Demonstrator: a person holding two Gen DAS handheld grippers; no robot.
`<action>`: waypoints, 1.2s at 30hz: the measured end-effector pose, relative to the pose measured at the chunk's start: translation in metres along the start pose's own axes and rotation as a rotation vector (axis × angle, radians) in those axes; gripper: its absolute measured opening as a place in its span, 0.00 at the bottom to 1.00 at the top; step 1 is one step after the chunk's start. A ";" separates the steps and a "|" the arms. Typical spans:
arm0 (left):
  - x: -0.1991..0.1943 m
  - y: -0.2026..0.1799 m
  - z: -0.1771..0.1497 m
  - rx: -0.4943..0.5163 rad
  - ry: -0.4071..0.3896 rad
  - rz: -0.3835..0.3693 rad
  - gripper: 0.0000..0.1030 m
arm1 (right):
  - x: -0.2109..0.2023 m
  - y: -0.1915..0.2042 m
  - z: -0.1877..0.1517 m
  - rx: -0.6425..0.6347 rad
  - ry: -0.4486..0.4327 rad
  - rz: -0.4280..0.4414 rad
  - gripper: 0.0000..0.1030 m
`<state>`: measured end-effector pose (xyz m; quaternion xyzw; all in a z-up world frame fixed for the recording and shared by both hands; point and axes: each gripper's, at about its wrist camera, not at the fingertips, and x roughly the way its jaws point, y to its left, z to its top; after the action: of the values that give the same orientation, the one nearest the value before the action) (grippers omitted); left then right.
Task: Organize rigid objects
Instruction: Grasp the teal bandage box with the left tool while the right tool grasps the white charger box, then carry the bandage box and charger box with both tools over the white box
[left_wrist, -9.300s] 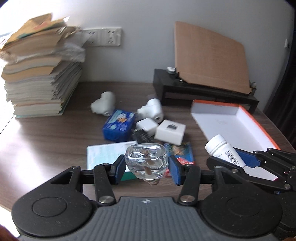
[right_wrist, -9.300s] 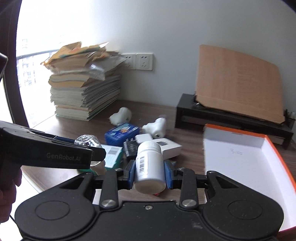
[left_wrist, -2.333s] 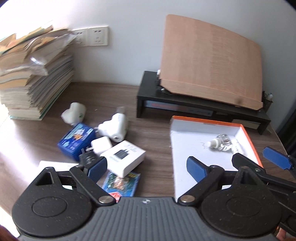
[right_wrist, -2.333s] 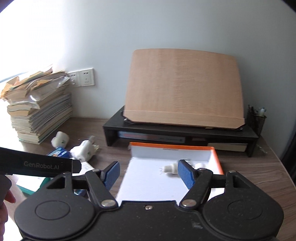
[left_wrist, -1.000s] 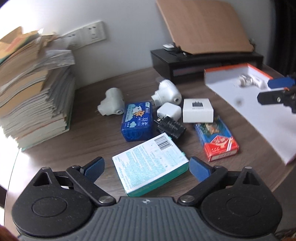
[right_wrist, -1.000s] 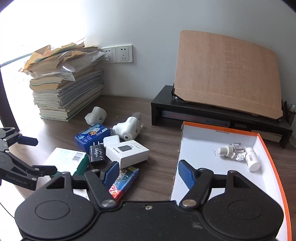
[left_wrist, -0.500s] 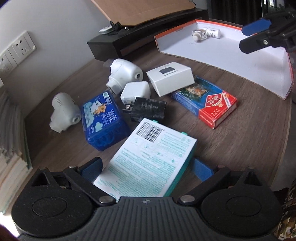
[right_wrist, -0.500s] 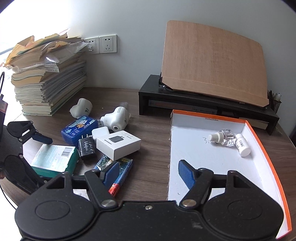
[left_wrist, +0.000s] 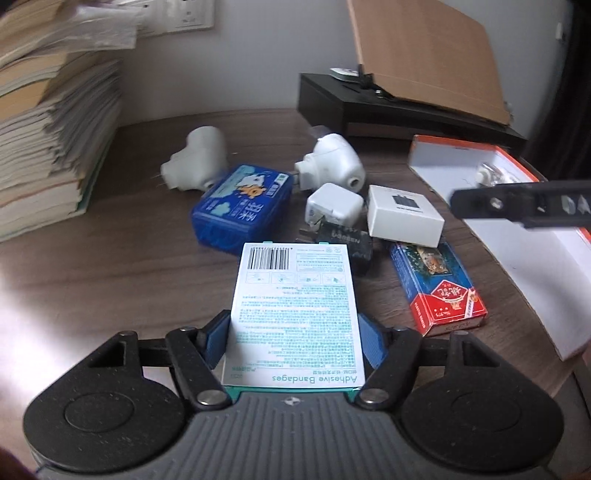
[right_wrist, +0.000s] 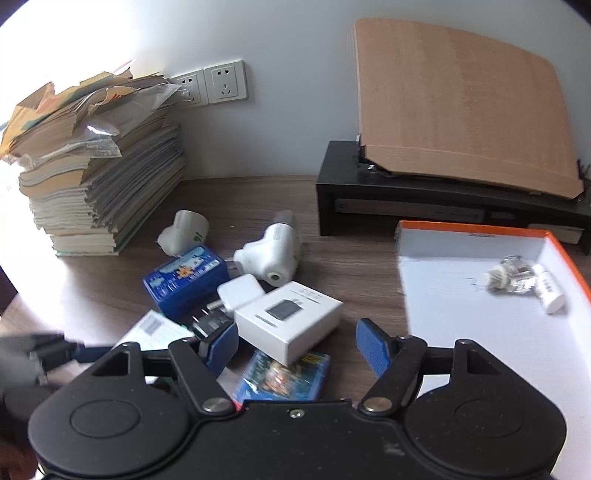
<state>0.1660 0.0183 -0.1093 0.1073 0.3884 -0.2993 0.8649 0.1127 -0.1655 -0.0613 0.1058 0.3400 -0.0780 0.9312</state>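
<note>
My left gripper (left_wrist: 293, 341) is shut on the white and teal adhesive bandages box (left_wrist: 295, 302), its blue pads against both long sides; the box also shows in the right wrist view (right_wrist: 155, 332). My right gripper (right_wrist: 297, 345) is open and empty, hovering over a white charger box (right_wrist: 291, 317) and a blue and red card pack (right_wrist: 284, 374). The orange-rimmed white tray (right_wrist: 461, 317) holds a clear glass bottle (right_wrist: 515, 277) and a white pill bottle (right_wrist: 550, 291).
On the wooden desk lie a blue tissue pack (left_wrist: 243, 206), two white plug-in devices (left_wrist: 195, 158) (left_wrist: 332, 162), a white charger (left_wrist: 334, 206) and a black charger (left_wrist: 347, 240). A book stack (right_wrist: 96, 177) stands at the left, a black stand with a board (right_wrist: 454, 140) at the back.
My left gripper has moved in around the bandages box and closed on it. My right gripper has moved left and lower, over the small boxes.
</note>
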 end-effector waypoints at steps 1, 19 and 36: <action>-0.002 -0.003 -0.002 -0.007 -0.001 0.016 0.69 | 0.007 0.004 0.003 0.004 0.009 -0.001 0.82; -0.025 -0.009 0.000 -0.187 -0.060 0.089 0.69 | 0.072 -0.005 0.017 0.118 0.138 -0.018 0.70; -0.045 -0.074 0.027 -0.206 -0.141 0.058 0.69 | -0.030 -0.061 0.004 -0.003 -0.077 -0.034 0.70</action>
<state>0.1150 -0.0323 -0.0549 0.0080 0.3522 -0.2394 0.9047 0.0793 -0.2234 -0.0472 0.0954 0.3057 -0.0974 0.9423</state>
